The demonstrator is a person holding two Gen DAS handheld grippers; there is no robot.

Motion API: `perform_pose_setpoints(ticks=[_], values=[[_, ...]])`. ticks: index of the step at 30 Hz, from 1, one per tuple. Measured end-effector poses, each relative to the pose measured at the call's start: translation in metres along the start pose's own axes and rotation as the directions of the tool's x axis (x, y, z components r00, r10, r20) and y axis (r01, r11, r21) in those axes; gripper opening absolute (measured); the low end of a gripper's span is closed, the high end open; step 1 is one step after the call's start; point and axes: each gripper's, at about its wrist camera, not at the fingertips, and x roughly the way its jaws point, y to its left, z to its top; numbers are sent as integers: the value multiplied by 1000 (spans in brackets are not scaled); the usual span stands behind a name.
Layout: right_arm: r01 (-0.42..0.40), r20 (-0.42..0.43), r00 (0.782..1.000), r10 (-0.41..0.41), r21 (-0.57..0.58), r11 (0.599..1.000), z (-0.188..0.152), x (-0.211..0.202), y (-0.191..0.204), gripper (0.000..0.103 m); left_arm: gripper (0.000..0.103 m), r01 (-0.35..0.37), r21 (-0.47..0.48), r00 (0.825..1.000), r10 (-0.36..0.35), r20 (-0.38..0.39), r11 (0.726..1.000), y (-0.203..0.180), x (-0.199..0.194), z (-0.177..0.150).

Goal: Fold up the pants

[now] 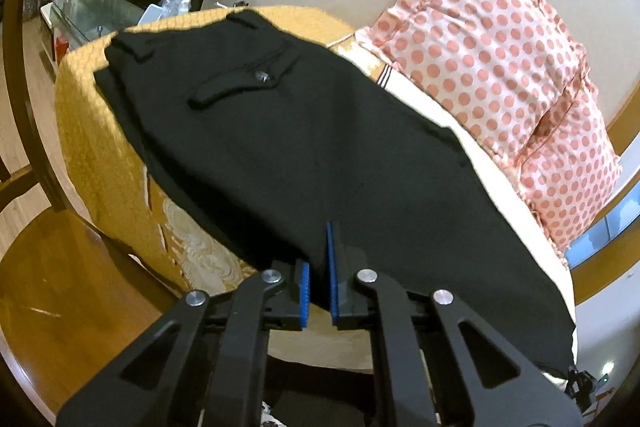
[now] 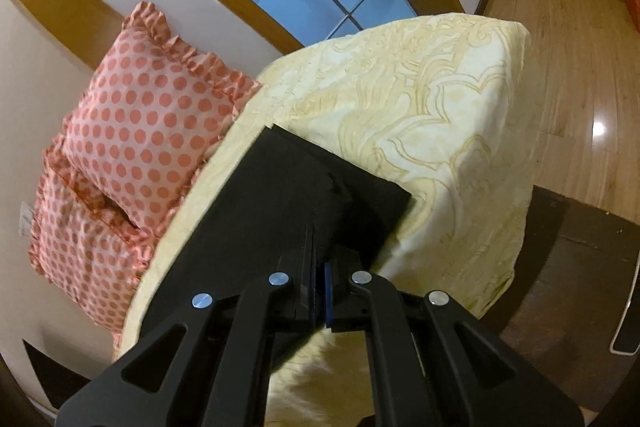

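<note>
Black pants (image 1: pixel 280 131) lie stretched along the bed, waistband and a buttoned back pocket (image 1: pixel 240 83) at the far end in the left wrist view. My left gripper (image 1: pixel 318 267) is shut on the near edge of the pants, black cloth between its blue pads (image 1: pixel 330 267). In the right wrist view the leg end of the pants (image 2: pixel 320 187) lies on the cream bedcover. My right gripper (image 2: pixel 318 279) is shut on that cloth near the hem and lifts a small ridge of it.
The bed has a yellow and cream patterned cover (image 2: pixel 420 99). Two pink polka-dot pillows (image 1: pixel 500 67) lean against the wall; they also show in the right wrist view (image 2: pixel 152 131). A glass table (image 1: pixel 88 11) stands beyond the bed. Wooden floor (image 2: pixel 560 47) lies around it.
</note>
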Motion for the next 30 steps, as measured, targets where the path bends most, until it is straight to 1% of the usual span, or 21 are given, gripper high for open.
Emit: perform_pose_setpoints(ticks=[2,3,4,5,6,7,8,9,11,13,15,16,18,20,21,22,24,25,26,27,30], values=[[23,8,1000,-23,-26,999,0,-2,4,5,16,-24,35,999,23,24,999,-4,-5,-2],[36,16,999,-35,-42,998,1,-5,6,13,25,-41,44,998,38,51,998,-5,-10,-2],[50,30,998,-48,-46,998,2,-10,6,23,40,-65,48,995,61,81,997,-5,-16,-2],[64,55,997,-62,-47,997,3,-15,5,31,46,-86,48,990,80,114,995,-4,-22,-1],[70,88,994,-67,-41,997,6,-20,2,52,54,-109,39,981,101,163,993,-3,-31,1],[85,137,987,-81,-25,996,10,-28,-2,66,60,-121,28,972,113,205,992,-2,-38,2],[99,160,983,-94,-21,995,12,-31,-4,65,62,-126,23,964,117,240,992,-2,-44,3],[114,181,978,-108,-23,993,15,-33,-6,65,68,-122,25,955,111,277,992,-4,-50,5],[132,187,975,-124,-30,991,21,-27,-10,64,73,-115,48,949,95,302,992,-11,-53,8],[122,169,979,-115,-30,992,23,-17,-15,61,75,-100,87,954,71,292,991,-22,-45,10],[128,190,975,-115,-56,990,20,-14,-12,58,77,-69,116,966,37,257,991,-34,-31,12],[120,181,978,-103,-81,989,15,-12,-8,54,77,-56,128,971,24,239,990,-38,-25,11],[93,160,984,-73,-122,988,5,-10,-2,54,78,-40,159,980,8,198,987,-47,-9,8],[98,150,986,-69,-201,975,-10,-11,11,53,78,-45,183,986,14,167,982,-52,4,5],[77,135,990,-47,-229,970,-17,-12,16,50,78,-48,193,988,18,155,980,-53,10,3],[34,112,994,-7,-247,968,-26,-14,20,45,80,-51,199,989,22,144,979,-54,14,2],[-44,70,995,64,-259,965,-39,-14,25,41,82,-55,207,991,28,129,977,-52,22,-1],[-69,62,994,87,-254,965,-44,-12,27,40,83,-52,208,992,26,126,977,-51,24,-2],[-67,77,993,88,-246,967,-45,-12,27,38,84,-47,210,992,21,124,976,-49,24,-3],[-66,86,992,87,-227,972,-44,-11,25,32,86,-38,216,992,11,123,976,-49,24,-4],[-92,103,990,98,-65,994,-31,-4,6,11,91,-14,239,993,-15,119,971,-48,25,-6]])
